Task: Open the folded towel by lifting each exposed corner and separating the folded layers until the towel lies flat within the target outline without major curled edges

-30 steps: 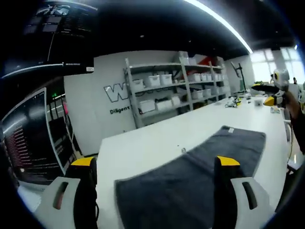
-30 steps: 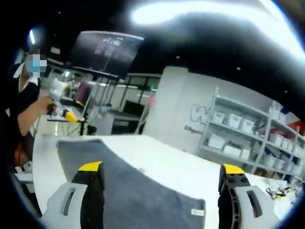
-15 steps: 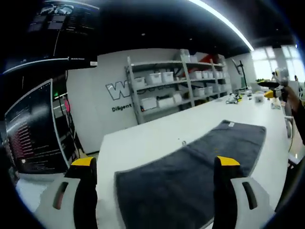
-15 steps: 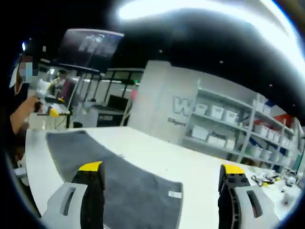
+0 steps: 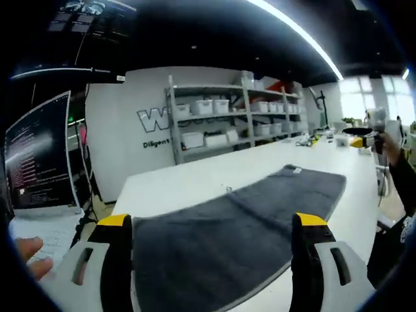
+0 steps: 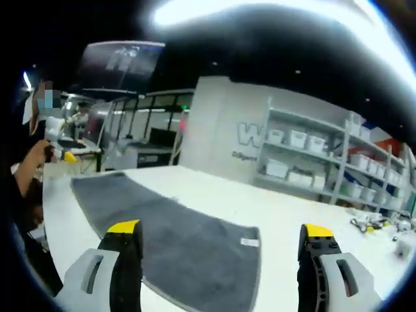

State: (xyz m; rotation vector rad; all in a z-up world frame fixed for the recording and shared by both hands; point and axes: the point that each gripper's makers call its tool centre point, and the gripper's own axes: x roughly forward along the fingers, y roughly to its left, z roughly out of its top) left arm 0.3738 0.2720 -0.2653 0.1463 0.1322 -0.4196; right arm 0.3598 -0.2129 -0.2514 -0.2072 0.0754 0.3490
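Here the grey towel [image 5: 237, 227] lies spread out long and flat on the white table [image 5: 195, 182], with a small white label [image 5: 297, 170] at its far end in the left gripper view. The left gripper [image 5: 211, 227] hangs above the near end of the towel with its two yellow-tipped jaws wide apart and nothing between them. In the right gripper view the same towel [image 6: 175, 237] stretches away to the left across the table [image 6: 286, 221], its label [image 6: 249, 242] near the closer corner. The right gripper [image 6: 220, 237] also sits above the cloth, jaws held well apart and gripping nothing. Behind the table stands a metal shelf rack [image 5: 227, 120] loaded with white bins, against a white wall with dark lettering. A dark screen [image 5: 36, 162] stands at the left of the left gripper view, and a hand [image 5: 32, 257] shows at its lower left edge.
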